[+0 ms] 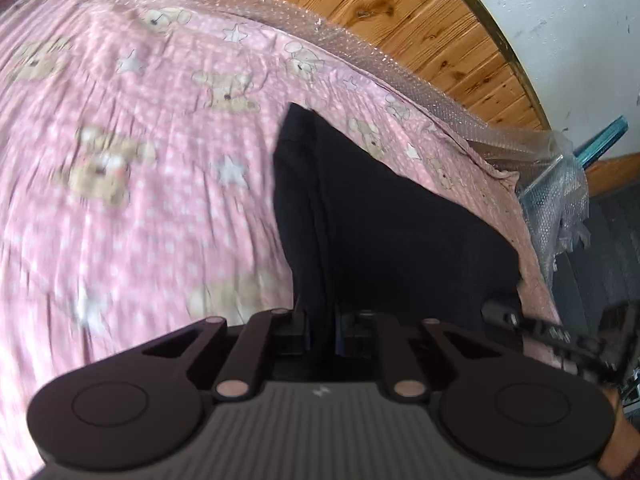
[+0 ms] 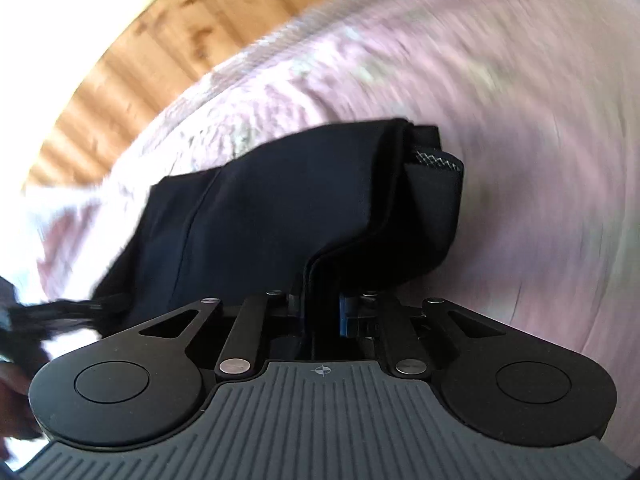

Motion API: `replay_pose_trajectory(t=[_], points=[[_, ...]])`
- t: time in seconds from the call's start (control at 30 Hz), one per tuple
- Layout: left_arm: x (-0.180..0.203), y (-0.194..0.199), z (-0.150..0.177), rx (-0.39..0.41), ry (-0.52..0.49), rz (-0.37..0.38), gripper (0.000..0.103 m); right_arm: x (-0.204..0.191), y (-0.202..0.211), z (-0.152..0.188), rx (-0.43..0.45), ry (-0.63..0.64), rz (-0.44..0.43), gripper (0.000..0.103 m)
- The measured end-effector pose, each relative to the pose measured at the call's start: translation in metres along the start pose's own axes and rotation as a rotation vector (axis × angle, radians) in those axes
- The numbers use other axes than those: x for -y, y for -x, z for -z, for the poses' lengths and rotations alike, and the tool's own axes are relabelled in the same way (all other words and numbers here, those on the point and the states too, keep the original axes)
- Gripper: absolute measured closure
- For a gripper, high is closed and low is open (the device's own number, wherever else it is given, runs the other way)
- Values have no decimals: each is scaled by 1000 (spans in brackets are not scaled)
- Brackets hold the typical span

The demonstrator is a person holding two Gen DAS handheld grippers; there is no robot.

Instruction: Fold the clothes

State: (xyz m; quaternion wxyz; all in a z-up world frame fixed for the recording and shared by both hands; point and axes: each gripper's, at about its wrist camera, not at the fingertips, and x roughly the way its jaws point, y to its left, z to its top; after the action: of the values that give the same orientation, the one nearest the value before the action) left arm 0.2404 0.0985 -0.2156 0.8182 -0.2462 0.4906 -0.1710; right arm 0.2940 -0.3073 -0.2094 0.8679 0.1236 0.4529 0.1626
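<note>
Clearly soft and light, the dark folded garment (image 1: 384,216) lies on a pink bedsheet (image 1: 140,184) printed with teddy bears, and it will sag unless taken by its layered edges. Both the left gripper (image 1: 320,334) and the right gripper (image 2: 320,308) have their jaws drawn narrow, each pinching a stacked edge of the cloth. Seen from the left wrist, its long axis runs away toward the wooden headboard (image 1: 420,12).

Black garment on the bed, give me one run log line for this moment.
left gripper: shut on black garment | right gripper: shut on it | pink sheet underneath
</note>
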Motion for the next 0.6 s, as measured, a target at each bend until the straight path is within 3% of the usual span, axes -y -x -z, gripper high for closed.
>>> replay_pose_trajectory(t=[0.1,0.13,0.2,0.23,0.27,0.33,0.4,0.43,0.5,0.6], points=[[10,-7,27,18,49,-46,89,1,-11,-29,-43,186,17,90],[8,-9,32,35,82,-78,83,3,-16,-32,-62,222,13,88],[0,-5,32,65,150,-76,82,5,-20,-34,-93,241,42,68],[-1,1,30,71,144,-85,79,6,-11,-34,-66,234,100,52],[-1,7,28,77,133,-95,77,7,-2,-34,-39,226,158,48],[0,27,25,129,99,-93,77,8,18,-32,28,199,261,52],[10,37,20,166,56,-56,70,5,49,-25,144,122,290,56],[16,39,18,170,30,-34,61,0,59,-18,179,95,250,56],[29,26,16,136,-21,22,59,-13,64,-3,186,90,151,56],[28,1,23,83,-73,-3,57,-25,39,22,94,163,87,58]])
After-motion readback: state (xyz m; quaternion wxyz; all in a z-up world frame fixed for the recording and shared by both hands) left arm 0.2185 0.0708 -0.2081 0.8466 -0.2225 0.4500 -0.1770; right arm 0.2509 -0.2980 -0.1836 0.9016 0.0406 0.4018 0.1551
